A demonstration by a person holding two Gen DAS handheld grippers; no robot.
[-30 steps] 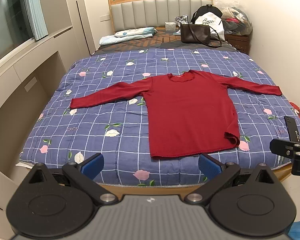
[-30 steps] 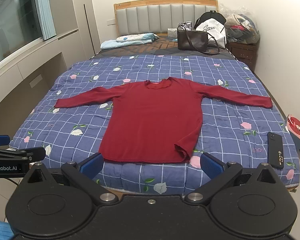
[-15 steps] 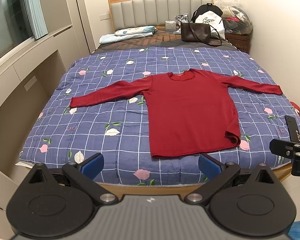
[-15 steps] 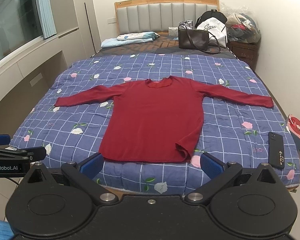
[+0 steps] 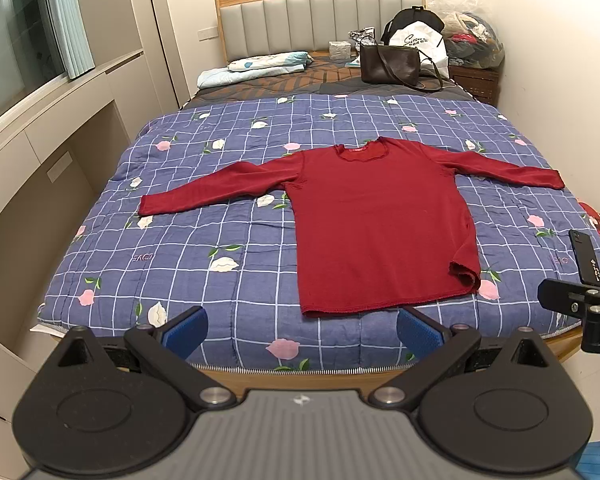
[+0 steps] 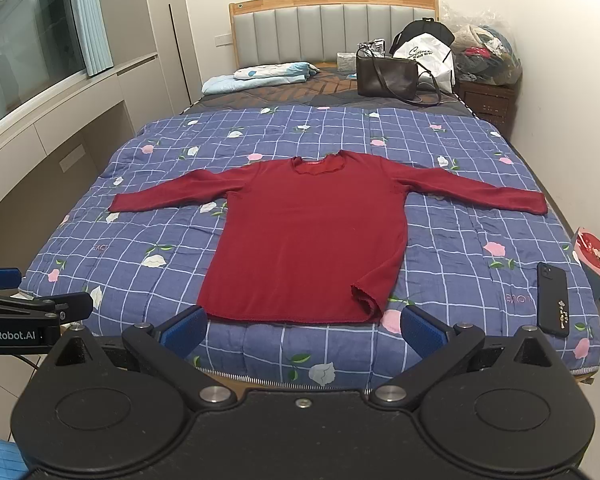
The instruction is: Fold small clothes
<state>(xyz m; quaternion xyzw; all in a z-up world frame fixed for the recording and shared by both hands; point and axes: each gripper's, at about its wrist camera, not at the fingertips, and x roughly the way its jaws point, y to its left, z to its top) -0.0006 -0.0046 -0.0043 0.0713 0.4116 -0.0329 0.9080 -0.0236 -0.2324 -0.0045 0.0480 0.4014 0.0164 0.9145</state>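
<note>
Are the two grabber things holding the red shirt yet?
No. The left gripper and right gripper are both open and empty. The red shirt lies flat on the bed, untouched.

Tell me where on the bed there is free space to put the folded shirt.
Free quilt lies between the shirt body and the bed's window-side edge, below that sleeve. A narrower patch lies between the shirt and the phone. The headboard end is crowded: pillow, brown bag, white bag.

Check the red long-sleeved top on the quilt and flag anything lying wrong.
The red long-sleeved knit top lies flat with sleeves spread, except its bottom hem corner on the phone side, which is curled over. The black phone lies apart on the blue checked floral quilt.
</note>
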